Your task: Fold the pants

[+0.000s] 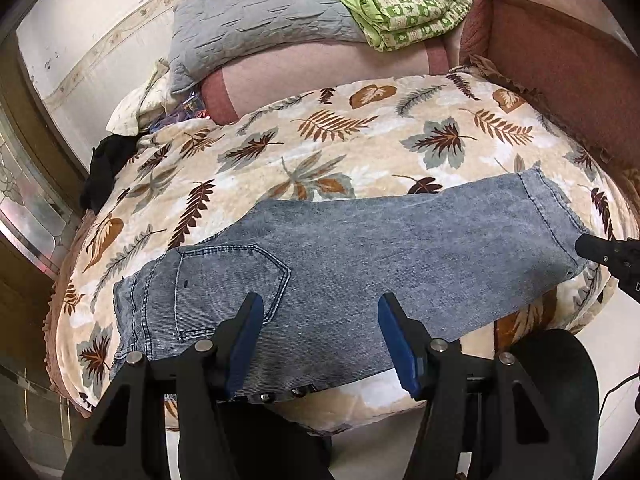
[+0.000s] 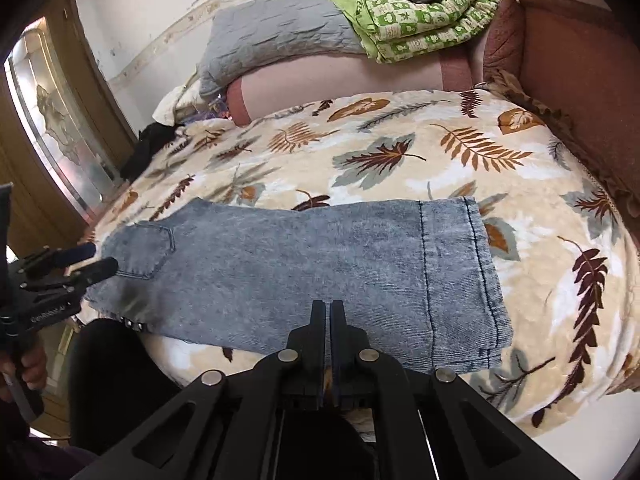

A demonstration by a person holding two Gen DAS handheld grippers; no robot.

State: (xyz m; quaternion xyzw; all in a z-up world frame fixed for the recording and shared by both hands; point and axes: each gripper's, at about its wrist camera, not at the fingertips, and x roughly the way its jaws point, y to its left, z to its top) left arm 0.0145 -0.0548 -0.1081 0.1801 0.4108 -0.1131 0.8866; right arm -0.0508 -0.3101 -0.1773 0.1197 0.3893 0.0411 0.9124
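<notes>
1. On the leaf-print bed [image 1: 360,140], the pants [image 1: 360,248] lie flat, legs doubled.
2. Only the right wrist view shows the hem's [image 2: 460,272] near corner.
3. The left claw [image 1: 320,340] hovers, fingers apart, over the seat; the right claw [image 2: 329,320] is pressed together over the near edge.

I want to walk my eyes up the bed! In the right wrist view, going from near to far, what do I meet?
Shut right gripper → flat blue denim pants → beige leaf-print blanket → pink bolster pillow with maroon ends → grey quilted pillow.
</notes>
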